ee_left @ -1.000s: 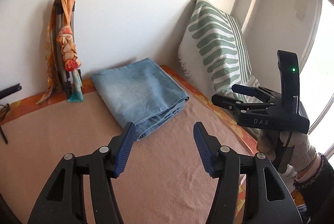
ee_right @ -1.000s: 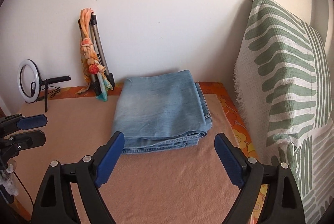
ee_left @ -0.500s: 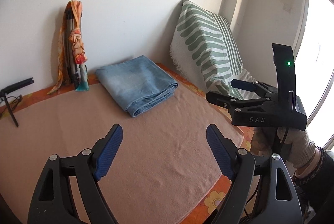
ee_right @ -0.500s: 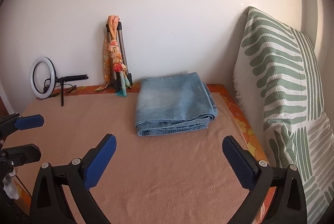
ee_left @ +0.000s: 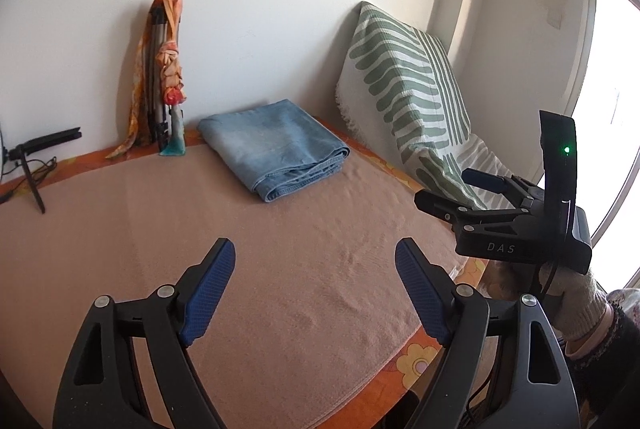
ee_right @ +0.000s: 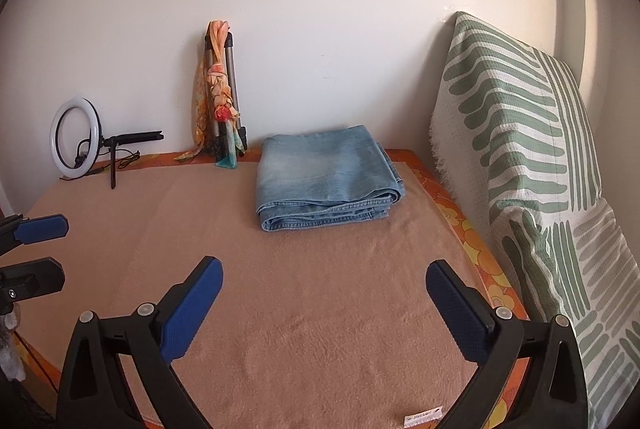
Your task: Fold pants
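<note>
The blue jeans (ee_left: pixel 276 149) lie folded into a neat rectangular stack on the pink blanket (ee_left: pixel 280 269), near the back wall; they also show in the right wrist view (ee_right: pixel 328 177). My left gripper (ee_left: pixel 316 289) is open and empty, held well back from the jeans over the blanket's front part. My right gripper (ee_right: pixel 324 305) is open and empty, also far in front of the jeans. The right gripper shows in the left wrist view (ee_left: pixel 460 193), at the right. The left gripper's fingertips (ee_right: pixel 44 227) show at the left edge of the right wrist view.
A green-and-white patterned cushion (ee_right: pixel 520 169) leans against the wall on the right. A folded tripod wrapped in an orange scarf (ee_right: pixel 218 101) stands at the back wall. A ring light (ee_right: pixel 76 137) on a small stand sits at the back left. An orange floral sheet (ee_left: pixel 416 365) edges the blanket.
Both grippers have pulled back from the folded jeans toward the front of the blanket, and both have opened wider. The jeans have not moved.
</note>
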`<state>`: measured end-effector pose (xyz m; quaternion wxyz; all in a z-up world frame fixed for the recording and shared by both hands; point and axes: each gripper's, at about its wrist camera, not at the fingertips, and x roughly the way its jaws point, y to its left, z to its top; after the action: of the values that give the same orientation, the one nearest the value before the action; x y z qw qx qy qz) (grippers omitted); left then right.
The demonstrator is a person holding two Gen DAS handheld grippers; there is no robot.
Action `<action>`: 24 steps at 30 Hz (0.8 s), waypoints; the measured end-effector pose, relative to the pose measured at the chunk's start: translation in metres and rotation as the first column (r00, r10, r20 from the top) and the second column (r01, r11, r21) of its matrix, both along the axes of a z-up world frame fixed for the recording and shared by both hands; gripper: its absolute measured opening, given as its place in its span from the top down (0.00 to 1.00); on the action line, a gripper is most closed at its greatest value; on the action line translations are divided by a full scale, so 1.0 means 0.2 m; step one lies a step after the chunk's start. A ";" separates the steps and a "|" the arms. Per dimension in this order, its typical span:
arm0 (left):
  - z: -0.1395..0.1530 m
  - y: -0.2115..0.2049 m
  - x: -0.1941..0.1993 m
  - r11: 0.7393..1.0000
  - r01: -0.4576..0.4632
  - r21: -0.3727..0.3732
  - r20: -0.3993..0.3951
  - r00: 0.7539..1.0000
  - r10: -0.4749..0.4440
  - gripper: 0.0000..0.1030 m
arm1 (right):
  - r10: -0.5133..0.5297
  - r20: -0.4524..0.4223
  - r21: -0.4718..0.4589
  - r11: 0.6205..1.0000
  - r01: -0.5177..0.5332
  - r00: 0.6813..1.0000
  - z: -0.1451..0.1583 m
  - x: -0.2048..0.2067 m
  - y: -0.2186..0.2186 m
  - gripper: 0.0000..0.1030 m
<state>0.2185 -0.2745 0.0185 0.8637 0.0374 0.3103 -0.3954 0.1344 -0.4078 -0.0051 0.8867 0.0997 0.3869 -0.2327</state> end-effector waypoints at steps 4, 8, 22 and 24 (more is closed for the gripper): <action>-0.03 0.01 -0.02 1.000 -0.017 0.008 0.025 1.000 0.016 0.20 | 0.006 -0.010 -0.005 1.000 -0.006 1.000 -0.04 0.00 0.02 0.00; -0.05 0.01 -0.03 0.998 -0.048 0.044 0.082 0.996 0.044 0.20 | 0.006 -0.010 0.004 1.000 -0.006 1.000 -0.07 0.01 0.01 0.00; -0.07 0.02 0.01 0.992 -0.103 0.068 0.041 0.994 0.100 0.15 | 0.003 0.009 -0.015 1.000 -0.003 1.000 -0.04 0.01 0.02 0.00; -0.07 0.02 0.01 0.991 -0.110 0.072 0.037 0.993 0.108 0.15 | 0.000 0.011 -0.012 1.000 0.000 1.000 -0.04 0.01 0.02 0.00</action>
<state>0.2206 -0.2695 0.0048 0.8871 0.0587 0.3119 -0.3352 0.1359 -0.4042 -0.0131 0.8892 0.0958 0.3808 -0.2347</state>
